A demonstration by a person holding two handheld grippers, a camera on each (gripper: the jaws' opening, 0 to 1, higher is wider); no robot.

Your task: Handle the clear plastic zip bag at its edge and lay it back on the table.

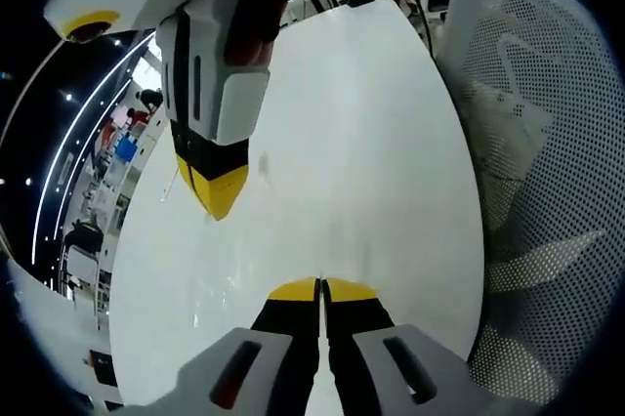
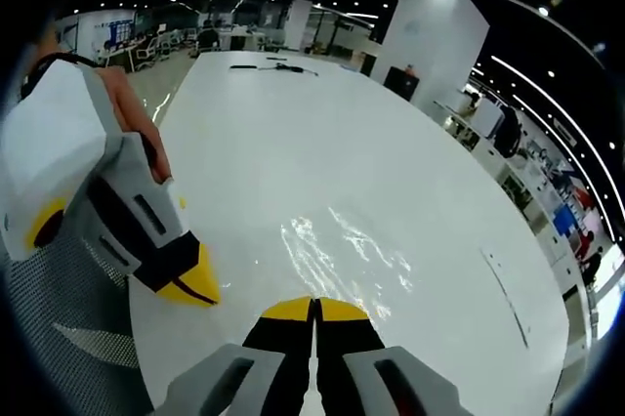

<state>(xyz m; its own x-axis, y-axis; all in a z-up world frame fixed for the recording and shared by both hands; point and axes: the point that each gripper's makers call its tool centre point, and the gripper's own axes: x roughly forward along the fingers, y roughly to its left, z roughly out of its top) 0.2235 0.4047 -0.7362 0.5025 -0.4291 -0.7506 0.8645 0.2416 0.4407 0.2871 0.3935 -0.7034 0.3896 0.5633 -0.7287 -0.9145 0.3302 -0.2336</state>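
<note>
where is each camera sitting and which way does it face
Left gripper view: rides the left tongs, looks along the white table beside a mesh chair; the right tongs enter from upper left.
Right gripper view: rides the right tongs, looks down the table over the clear zip bag; the left tongs and a hand show at left.
Shared: table, both shut tongs.

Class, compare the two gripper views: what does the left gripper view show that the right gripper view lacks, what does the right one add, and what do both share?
Left gripper view alone: a white mesh chair beside the table. Right gripper view alone: the bag lying flat on the table, glinting, and cables at the far end. Both: the white table, and both grippers, left gripper and right gripper, jaws closed, holding nothing.
</note>
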